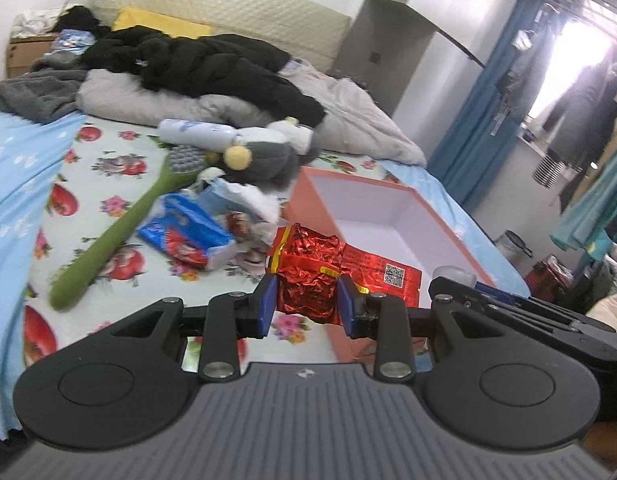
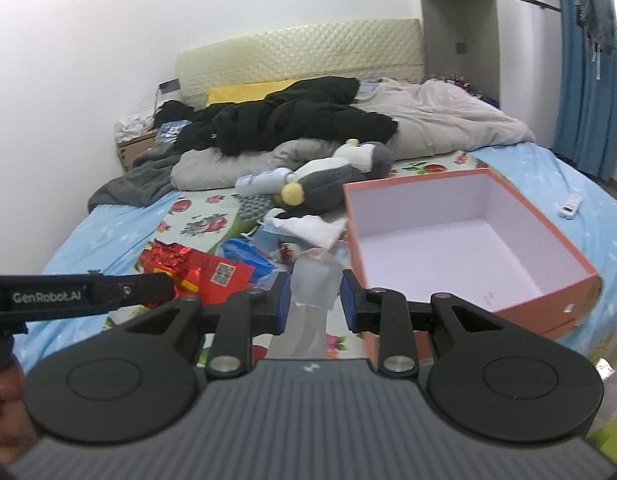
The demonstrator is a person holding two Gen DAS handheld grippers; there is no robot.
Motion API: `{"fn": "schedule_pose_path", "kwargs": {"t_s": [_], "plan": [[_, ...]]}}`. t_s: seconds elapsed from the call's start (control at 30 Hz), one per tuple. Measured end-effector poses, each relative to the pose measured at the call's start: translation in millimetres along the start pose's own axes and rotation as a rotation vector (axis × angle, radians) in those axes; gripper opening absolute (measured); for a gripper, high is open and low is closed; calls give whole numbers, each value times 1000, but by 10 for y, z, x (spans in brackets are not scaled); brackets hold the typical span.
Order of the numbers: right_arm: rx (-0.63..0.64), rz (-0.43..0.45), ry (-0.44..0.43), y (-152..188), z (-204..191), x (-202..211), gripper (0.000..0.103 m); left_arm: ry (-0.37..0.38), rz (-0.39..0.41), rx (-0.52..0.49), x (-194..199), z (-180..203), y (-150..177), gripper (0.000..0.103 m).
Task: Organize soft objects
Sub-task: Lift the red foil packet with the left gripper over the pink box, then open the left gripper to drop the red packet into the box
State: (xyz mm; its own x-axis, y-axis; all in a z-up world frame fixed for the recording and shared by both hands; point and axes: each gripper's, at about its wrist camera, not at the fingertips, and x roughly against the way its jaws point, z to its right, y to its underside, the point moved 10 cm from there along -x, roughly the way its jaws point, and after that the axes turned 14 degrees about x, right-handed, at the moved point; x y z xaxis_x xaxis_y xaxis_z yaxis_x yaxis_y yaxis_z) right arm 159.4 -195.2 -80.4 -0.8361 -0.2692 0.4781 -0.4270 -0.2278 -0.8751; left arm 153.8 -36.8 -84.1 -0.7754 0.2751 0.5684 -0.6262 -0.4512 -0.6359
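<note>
Bed (image 1: pixel 48 160), floral sheet with blue border, takes most of both views; rumpled grey quilt (image 1: pixel 348 120) and black jacket (image 1: pixel 212 64) heaped toward the headboard.

Orange box (image 2: pixel 548 280), open top, white inside, sits on the bed on the right. Nothing visible in it.

Mid-bed clutter: grey plush toy (image 1: pixel 264 156) with a yellow pom, white bottle (image 1: pixel 196 132) just behind it, green long-handled brush (image 1: pixel 120 236), blue snack packet (image 1: pixel 188 236), white tissue or wrap beside it.

Left gripper (image 1: pixel 307 300): jaws clenched on a crumpled red foil bag (image 1: pixel 308 276), held clear of the sheet, near the box's near-left corner.

Right gripper (image 2: pixel 315 300): jaws closed on a translucent, whitish soft piece (image 2: pixel 312 280), perhaps a plastic bag; material hard to tell. It hangs just left of the box's near wall.

Step in hand, as I judge it: both picked items in carry toward the box, not yet over the opening.

Next move calls for bringing each gripper over the rim, well inside the walls, then releasing. The red bag is wide and its loose end may catch the box edge.
</note>
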Motion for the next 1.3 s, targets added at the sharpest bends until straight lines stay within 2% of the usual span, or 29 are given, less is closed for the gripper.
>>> {"fn": "schedule_pose_path", "kwargs": {"t_s": [0.2, 0.43, 0.7, 0.9, 1.3], "plan": [[-34, -21, 41, 104, 255, 114, 30, 45, -61, -34, -196, 282, 109, 38], [-101, -61, 78, 218, 622, -34, 30, 69, -128, -60, -576, 542, 125, 38], [-141, -107, 103, 246, 1068, -419, 30, 68, -199, -93, -1238, 846, 20, 38], [-163, -150, 87, 288, 1344, -820, 30, 58, -249, -116, -1831, 1035, -61, 38], [-202, -252, 67, 533, 1759, -1578, 31, 12, -340, -149, -2842, 1136, -32, 38]]}}
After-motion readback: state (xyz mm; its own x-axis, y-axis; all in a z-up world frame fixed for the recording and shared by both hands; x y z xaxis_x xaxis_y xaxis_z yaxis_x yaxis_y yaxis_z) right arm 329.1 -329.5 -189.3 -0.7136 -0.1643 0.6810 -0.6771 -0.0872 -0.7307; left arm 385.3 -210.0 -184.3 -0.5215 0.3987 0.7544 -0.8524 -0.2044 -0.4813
